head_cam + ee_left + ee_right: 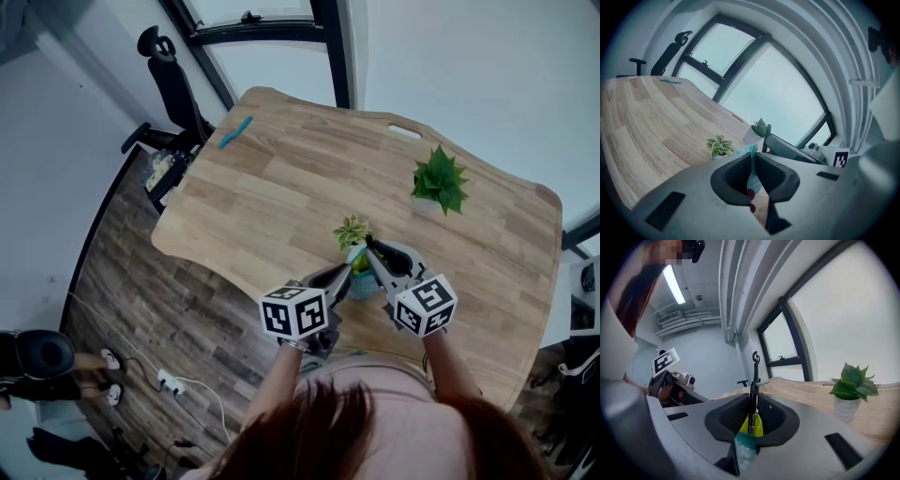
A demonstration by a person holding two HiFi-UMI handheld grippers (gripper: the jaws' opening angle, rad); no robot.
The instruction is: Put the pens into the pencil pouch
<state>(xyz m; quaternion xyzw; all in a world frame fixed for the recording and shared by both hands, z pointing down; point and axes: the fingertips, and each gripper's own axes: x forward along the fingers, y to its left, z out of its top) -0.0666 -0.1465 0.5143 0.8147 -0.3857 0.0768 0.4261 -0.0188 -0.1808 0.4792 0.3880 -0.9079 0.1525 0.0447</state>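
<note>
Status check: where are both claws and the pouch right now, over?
Left claw shut on pouch edge. Right claw shut on black pen at pouch. Teal pen at far corner. Small plant close behind pouch.

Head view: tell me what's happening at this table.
A person works two grippers at the near edge of the table. The left gripper pinches the fabric of the teal pouch. The right gripper is shut on a thin black thing, likely a pen, right at the pouch. A teal pen lies at the table's far corner, not yet packed.
</note>
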